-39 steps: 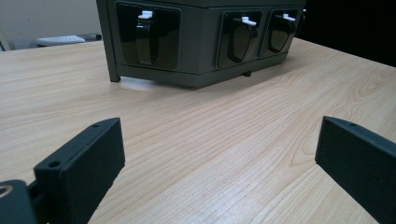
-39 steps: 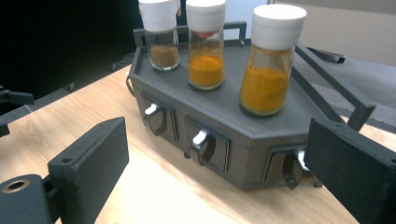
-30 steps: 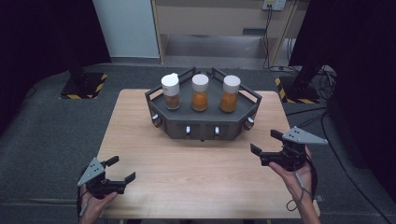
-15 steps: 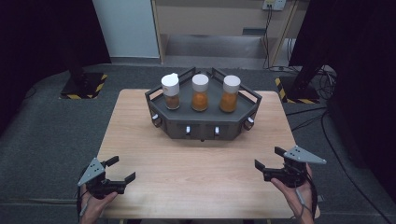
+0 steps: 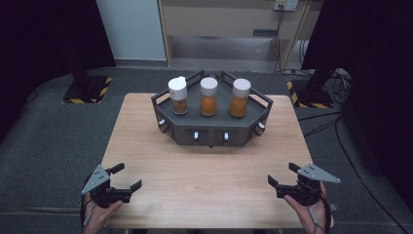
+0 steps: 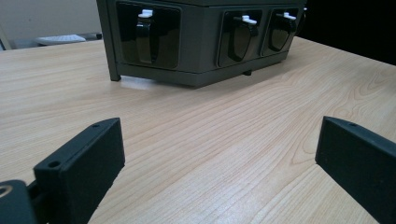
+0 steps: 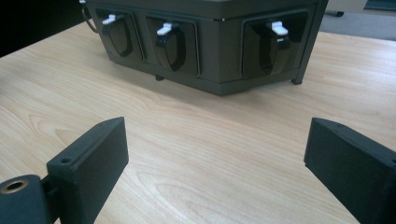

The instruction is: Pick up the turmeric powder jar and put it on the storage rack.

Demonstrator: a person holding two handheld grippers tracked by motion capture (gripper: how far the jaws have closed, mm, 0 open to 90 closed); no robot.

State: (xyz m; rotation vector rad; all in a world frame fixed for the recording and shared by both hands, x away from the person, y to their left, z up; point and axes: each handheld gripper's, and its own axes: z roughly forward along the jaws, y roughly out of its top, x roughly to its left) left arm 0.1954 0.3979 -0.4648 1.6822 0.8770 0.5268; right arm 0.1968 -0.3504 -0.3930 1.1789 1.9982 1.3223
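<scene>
Looks like nothing's really started yet: all three jars (image 5: 208, 96) sit upright with white lids on in the dark tray (image 5: 213, 127) at the far side of the table (image 5: 204, 170), so whatever's meant to happen with them is all left to do. The left gripper (image 5: 127, 177) and right gripper (image 5: 281, 176) both hover low near the front corners, well apart from the tray. Both have their jaws spread wide with nothing between them but bare wood, touching nothing.
</scene>
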